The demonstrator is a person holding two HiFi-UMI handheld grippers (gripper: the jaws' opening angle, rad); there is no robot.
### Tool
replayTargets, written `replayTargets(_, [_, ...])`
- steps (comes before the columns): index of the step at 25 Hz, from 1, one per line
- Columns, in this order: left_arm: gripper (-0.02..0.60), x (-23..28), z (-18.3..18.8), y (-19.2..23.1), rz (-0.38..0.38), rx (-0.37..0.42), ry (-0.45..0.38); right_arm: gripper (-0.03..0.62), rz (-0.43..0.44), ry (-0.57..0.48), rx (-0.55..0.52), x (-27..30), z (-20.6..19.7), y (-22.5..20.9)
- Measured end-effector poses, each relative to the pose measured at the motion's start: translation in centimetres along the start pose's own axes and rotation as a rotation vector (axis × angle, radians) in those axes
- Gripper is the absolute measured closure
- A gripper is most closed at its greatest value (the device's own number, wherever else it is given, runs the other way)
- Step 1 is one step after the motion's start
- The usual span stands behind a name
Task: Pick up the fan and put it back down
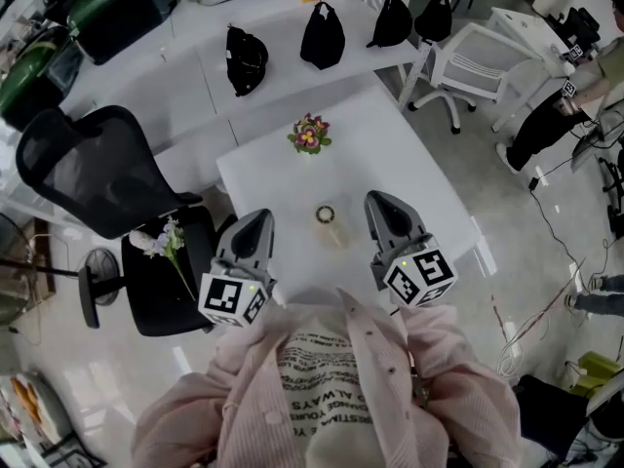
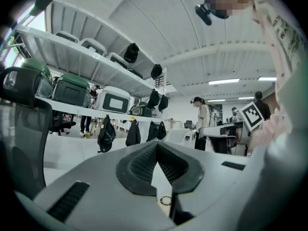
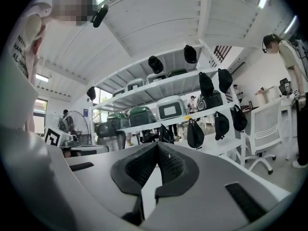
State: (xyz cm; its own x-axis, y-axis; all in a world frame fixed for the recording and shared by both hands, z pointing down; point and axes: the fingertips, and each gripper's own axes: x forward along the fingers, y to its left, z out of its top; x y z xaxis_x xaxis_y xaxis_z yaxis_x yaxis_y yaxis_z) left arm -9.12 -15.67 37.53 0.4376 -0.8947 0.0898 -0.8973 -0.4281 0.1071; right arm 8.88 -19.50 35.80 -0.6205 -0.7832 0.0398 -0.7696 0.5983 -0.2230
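Head view: The small pale hand fan with a ring-shaped head (image 1: 331,225), as far as I can make it out, is lying flat near the middle of the white square table (image 1: 409,164), below a little pot of pink and yellow flowers (image 1: 310,135). The left gripper (image 1: 255,224) and right gripper (image 1: 385,213) are hovering at lower centre, one on each side of the fan and apart from it. Neither is touching it. A black mesh office chair (image 1: 88,174) is standing close at left.

Left gripper view: The left gripper (image 2: 157,146) is pointing level across the room with its jaws clenched tip to tip, gripping nothing. Only the fan's ring (image 2: 166,200) is peeking through the gap low in the frame.

Right gripper view: The right gripper (image 3: 157,146) is likewise clamped on nothing and looking at the white shelf with hanging dark bags (image 3: 211,124). The fan is not showing here.

Risks, as I judge them:
- Both sets of jaws are closed, so dropping onto the fan like this would shove or skid it rather than grasp it.
- The fan is small and lying flat, so a pinch could slip off the rounded handle.
- A careless sweep could be knocking the flower pot over.
- Both cameras are aiming over the table, so any approach is starting without a view of the fan.
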Motion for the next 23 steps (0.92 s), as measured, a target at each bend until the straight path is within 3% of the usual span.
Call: replayTargets(23, [0.580,-0.7,-1.3,-0.2,0.023,0.001,0.025,0.595,-0.030,-0.022,-0.047,-1.4,0.5,-0.3])
